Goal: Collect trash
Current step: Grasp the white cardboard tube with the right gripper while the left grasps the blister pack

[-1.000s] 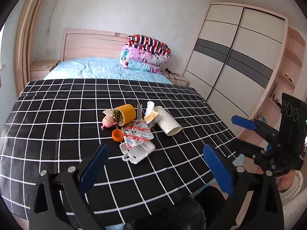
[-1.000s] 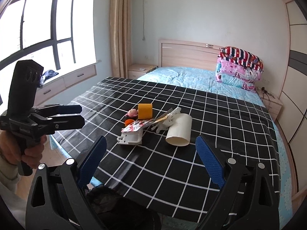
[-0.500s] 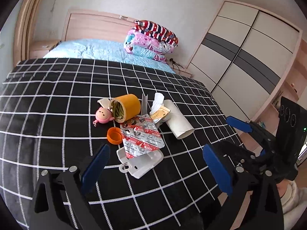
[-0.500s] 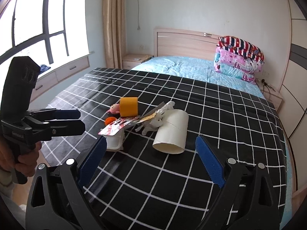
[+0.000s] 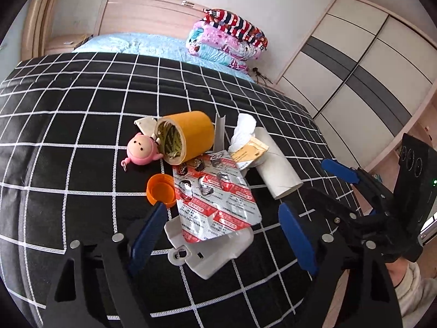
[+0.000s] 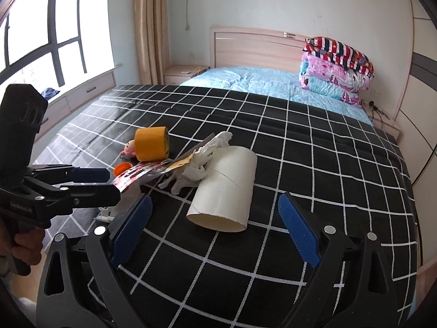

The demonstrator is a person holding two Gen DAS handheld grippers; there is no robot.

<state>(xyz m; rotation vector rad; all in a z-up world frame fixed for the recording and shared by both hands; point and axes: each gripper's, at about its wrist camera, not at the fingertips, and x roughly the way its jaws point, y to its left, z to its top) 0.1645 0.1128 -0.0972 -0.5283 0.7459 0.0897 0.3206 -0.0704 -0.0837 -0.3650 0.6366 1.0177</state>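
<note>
A pile of trash lies on the black checked blanket [image 5: 82, 125]: an orange tape roll [image 5: 191, 134], a pink toy figure [image 5: 140, 149], an orange cap [image 5: 161, 190], a red and silver blister pack [image 5: 215, 199], a white plastic piece [image 5: 218, 251], crumpled tissue [image 5: 244, 129], a yellow packet [image 5: 250, 150] and a cardboard tube [image 5: 275, 169]. My left gripper [image 5: 222, 235] hovers over the white plastic piece and the blister pack; its jaws are closing, and the pads are clear of both. My right gripper [image 6: 214, 232] stands open just in front of the cardboard tube [image 6: 226, 191].
Beyond the blanket are a light blue sheet [image 6: 254, 82], folded quilts [image 6: 336, 68] and a wooden headboard [image 6: 254, 46]. A wardrobe [image 5: 355, 76] stands on the right, a window [image 6: 32, 27] and drawers on the left. The bed's foot edge is right below both grippers.
Both grippers have come forward and down toward the pile, which now looks larger. The left jaws have narrowed around the white plastic piece. The right jaws stay wide.
</note>
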